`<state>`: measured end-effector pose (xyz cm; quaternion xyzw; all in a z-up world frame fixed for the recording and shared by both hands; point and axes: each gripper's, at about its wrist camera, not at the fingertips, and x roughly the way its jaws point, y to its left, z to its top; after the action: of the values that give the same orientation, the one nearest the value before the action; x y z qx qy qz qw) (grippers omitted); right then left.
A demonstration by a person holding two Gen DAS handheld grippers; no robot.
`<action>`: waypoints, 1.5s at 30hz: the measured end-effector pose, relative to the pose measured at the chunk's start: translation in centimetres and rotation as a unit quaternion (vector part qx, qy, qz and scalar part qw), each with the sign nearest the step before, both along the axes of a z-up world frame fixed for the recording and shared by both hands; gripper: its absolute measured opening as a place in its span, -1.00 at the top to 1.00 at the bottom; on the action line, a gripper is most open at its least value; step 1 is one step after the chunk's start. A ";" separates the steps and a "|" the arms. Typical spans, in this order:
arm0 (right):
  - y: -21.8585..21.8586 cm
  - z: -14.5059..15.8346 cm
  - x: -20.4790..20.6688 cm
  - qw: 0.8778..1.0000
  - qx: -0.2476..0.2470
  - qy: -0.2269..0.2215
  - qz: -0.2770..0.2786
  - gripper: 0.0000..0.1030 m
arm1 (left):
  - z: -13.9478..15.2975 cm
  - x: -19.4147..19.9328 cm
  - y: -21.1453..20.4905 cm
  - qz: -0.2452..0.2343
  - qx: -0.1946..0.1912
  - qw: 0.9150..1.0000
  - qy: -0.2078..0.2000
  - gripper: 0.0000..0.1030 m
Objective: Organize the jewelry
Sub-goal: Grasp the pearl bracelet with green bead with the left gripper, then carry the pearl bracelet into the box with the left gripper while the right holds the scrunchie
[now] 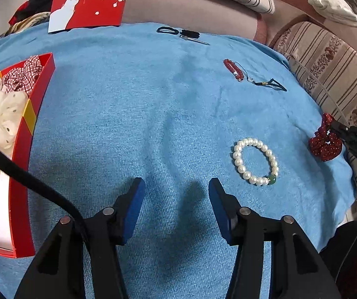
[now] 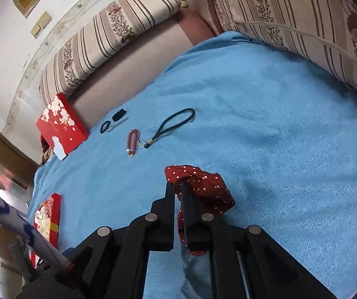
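The right gripper (image 2: pixel 177 194) is clamped on a dark red polka-dot scrunchie (image 2: pixel 203 186), its jaws nearly together with the fabric bunched between and over its right finger. Ahead and slightly left of it on the blue blanket (image 2: pixel 278 124) lie a red bead bracelet (image 2: pixel 131 139) and a black cord loop (image 2: pixel 176 122). The left gripper (image 1: pixel 177 186) hangs about half open and holds nothing; a pearl bracelet (image 1: pixel 254 160) lies just ahead to its right, and a red box (image 1: pixel 24 149) of scrunchies sits to its left.

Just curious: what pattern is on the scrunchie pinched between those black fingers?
Dark red with small white polka dots; the scrunchie shows best in the right wrist view.
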<state>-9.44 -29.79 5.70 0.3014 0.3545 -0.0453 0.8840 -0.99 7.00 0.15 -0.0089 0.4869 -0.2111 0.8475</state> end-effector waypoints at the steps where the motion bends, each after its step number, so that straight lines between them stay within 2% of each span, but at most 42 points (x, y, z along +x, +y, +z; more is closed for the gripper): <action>1: 0.0 -0.1 0.0 1.000 -0.003 0.004 -0.002 0.83 | 0.2 -0.2 0.0 0.000 -0.002 1.000 0.001 -0.02; 4: -0.1 -0.4 0.0 1.000 0.006 0.006 -0.007 0.57 | 0.5 -0.5 0.3 0.004 -0.010 1.000 0.005 -0.02; 9: -0.7 -0.3 -0.2 1.000 0.025 -0.004 -0.009 0.41 | 0.8 -0.8 0.4 0.007 -0.006 1.000 -0.002 -0.03; 11: -1.0 0.1 -0.4 0.999 0.035 -0.017 -0.009 0.22 | 1.5 -0.8 0.3 0.012 -0.009 1.000 -0.016 -0.02; 13: -1.4 0.3 -0.6 0.999 0.044 -0.026 -0.006 0.17 | 2.2 -1.0 0.5 0.019 -0.018 0.999 -0.026 -0.03; 17: -0.5 -0.2 0.0 0.998 0.059 -0.017 0.024 0.07 | 2.6 -1.1 0.8 0.022 -0.039 0.999 -0.016 -0.02; 22: 1.6 -0.2 0.8 1.000 0.007 0.009 0.028 0.02 | 2.1 -0.6 -0.5 0.015 -0.035 0.999 0.005 -0.02; 26: 1.2 0.6 0.2 0.999 -0.050 0.009 -0.012 -0.19 | 2.1 -0.4 -2.6 -0.012 -0.025 1.000 0.010 -0.02; 28: 0.8 0.6 0.1 0.997 -0.066 0.017 -0.024 -0.23 | 2.0 -0.3 -3.7 -0.027 -0.019 0.999 0.012 -0.02; 34: -0.2 -1.3 0.4 0.996 -0.063 0.063 -0.014 -0.24 | 0.5 0.5 -6.4 -0.050 -0.011 0.998 0.036 -0.02; 43: 0.2 -2.6 1.4 0.992 -0.078 0.094 -0.002 -0.27 | 0.3 0.7 -9.8 -0.064 -0.011 0.997 0.033 -0.02; 44: 0.3 -2.7 1.5 0.992 -0.079 0.096 -0.002 -0.27 | 0.2 0.6 -10.2 -0.064 -0.006 0.997 0.031 0.05; 45: 0.4 -2.9 1.7 0.992 -0.083 0.099 -0.001 -0.27 | 0.1 0.4 -10.7 -0.065 0.004 0.998 0.025 0.26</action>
<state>-7.72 -29.41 2.84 0.2218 0.4349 -0.1048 0.8664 -0.55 -3.67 0.27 0.0210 0.5081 -0.2632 0.8198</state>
